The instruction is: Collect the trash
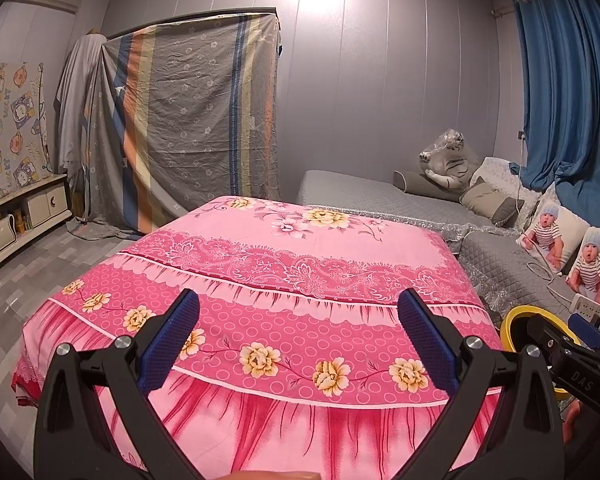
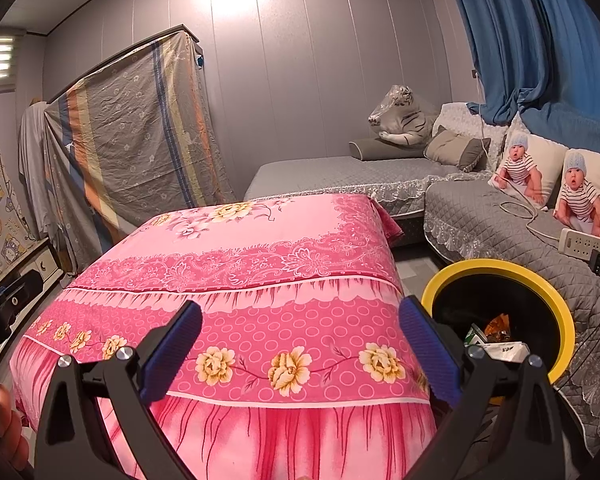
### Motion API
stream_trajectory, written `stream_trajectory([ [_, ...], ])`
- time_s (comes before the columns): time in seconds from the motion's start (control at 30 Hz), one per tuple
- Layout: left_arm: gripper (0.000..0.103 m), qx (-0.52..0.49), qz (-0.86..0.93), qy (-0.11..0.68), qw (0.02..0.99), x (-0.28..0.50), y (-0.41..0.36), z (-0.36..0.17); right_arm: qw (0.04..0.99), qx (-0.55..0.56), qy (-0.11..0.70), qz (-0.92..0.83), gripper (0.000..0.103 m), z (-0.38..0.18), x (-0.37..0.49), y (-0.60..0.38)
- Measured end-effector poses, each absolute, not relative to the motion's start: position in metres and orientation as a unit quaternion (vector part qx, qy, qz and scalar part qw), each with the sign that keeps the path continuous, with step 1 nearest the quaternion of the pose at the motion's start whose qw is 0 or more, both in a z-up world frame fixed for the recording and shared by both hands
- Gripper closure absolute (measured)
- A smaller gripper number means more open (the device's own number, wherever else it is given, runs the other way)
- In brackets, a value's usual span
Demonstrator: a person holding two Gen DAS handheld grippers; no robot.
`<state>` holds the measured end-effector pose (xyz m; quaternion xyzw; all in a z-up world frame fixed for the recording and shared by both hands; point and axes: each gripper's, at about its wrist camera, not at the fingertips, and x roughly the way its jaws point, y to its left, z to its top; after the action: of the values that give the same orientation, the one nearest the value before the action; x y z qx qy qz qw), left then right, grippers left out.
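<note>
Both claws are ours. Left claw [image 1: 299, 330] hangs with its blue pads spread wide apart, nothing between them, above the near edge of a worktop draped in a pink flowered cloth [image 1: 284, 264]. Right claw [image 2: 300, 340] is likewise spread wide and empty, over the same cloth [image 2: 260, 264], nearer its right corner.

Beside that right corner, on the floor between the worktop and the grey sofa [image 2: 496, 220], we see a bin with a yellow rim [image 2: 556, 296] and a dark inside. Trash [image 2: 496, 338] lies in it: an orange wrapper, a green-and-white scrap, and white paper, partly hidden behind the right claw's right finger. From the left wrist view only a piece of the bin's yellow rim [image 1: 514, 314] shows, with the right claw [image 1: 580, 330] in front of it. We see no loose items on the cloth top in either view.

On the sofa we note two cushions printed with a baby [image 2: 556, 184], a white power strip [image 2: 580, 242] with cords, grey pillows, and a plastic-wrapped tiger toy [image 2: 400, 118]. Blue curtain [image 2: 540, 40] hangs behind. A striped grey sheet [image 1: 188, 120] covers something tall at the far wall.
</note>
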<state>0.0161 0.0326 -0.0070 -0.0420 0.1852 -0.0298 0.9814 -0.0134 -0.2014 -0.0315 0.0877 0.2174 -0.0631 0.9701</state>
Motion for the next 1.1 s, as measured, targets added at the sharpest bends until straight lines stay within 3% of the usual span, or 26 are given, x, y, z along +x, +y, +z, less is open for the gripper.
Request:
stream_trajectory([
  [1.1,0.008,-0.038,-0.036,0.186,0.981,0.0191,0.0306,-0.0069,0.968,0.092,0.224,-0.062,0.008,-0.0342,-0.0126,-0.2023],
])
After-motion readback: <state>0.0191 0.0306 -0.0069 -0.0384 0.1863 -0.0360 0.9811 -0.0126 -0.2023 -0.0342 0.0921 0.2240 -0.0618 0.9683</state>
